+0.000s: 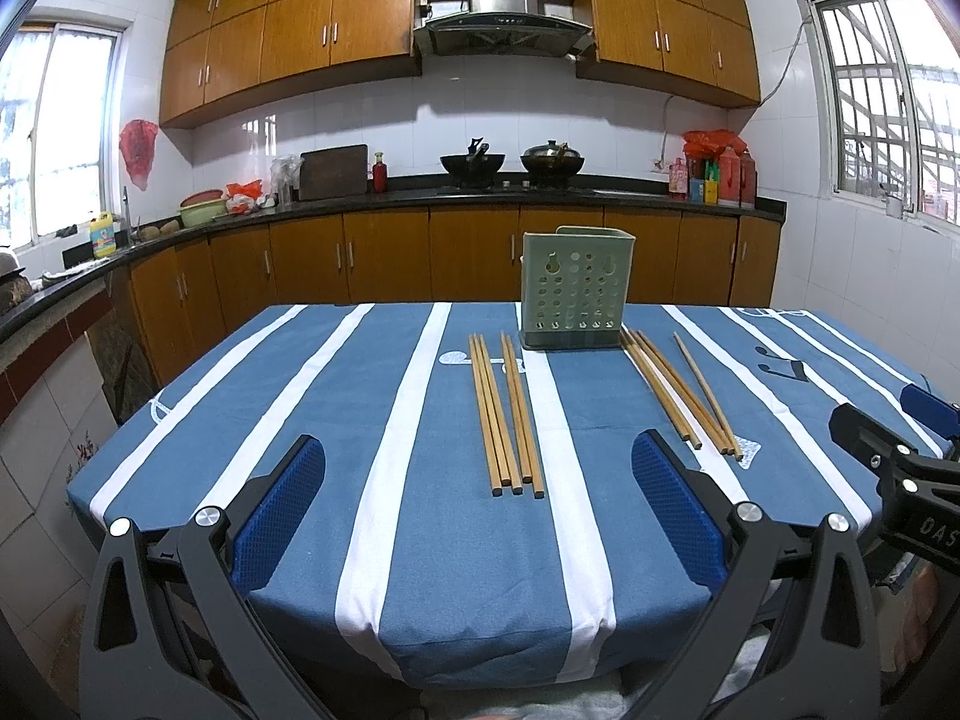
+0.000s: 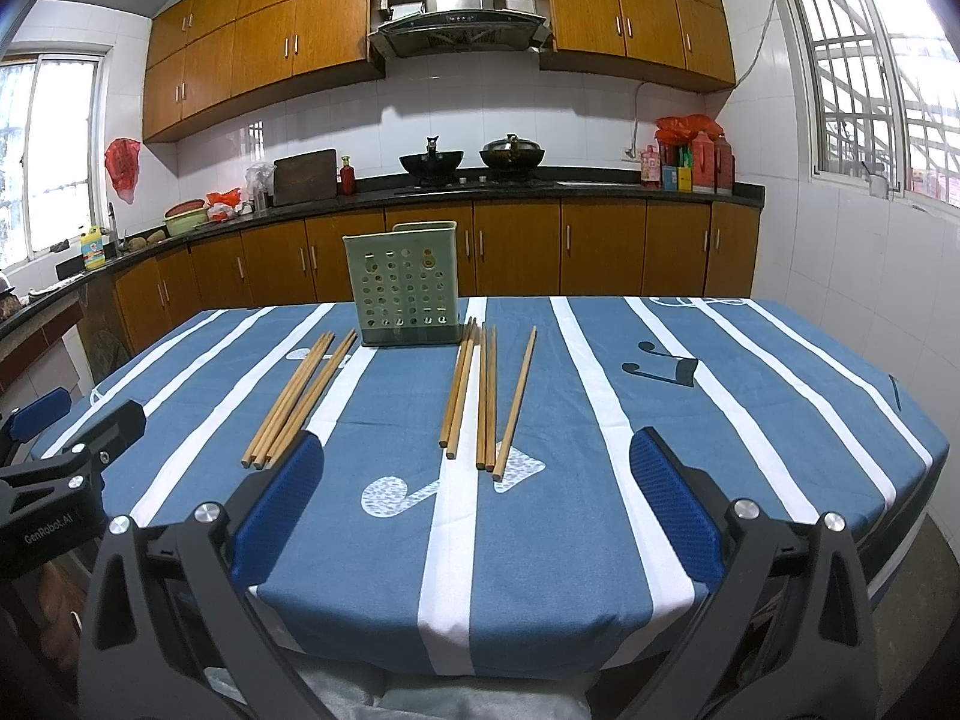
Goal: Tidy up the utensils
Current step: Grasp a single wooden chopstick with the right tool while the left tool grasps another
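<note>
A pale green perforated utensil holder stands upright at the far side of the table. Several wooden chopsticks lie flat to its left, and a second bundle of chopsticks lies to its right. My left gripper hovers open above the near table edge, short of the left bundle, with nothing between its blue pads. My right gripper is open too and holds nothing, just short of the right bundle. Each gripper also shows in the other's view: right gripper, left gripper.
The table wears a blue cloth with white stripes. Behind it runs a dark counter over wooden cabinets, with two woks, bottles and bowls. Tiled walls and windows stand on both sides.
</note>
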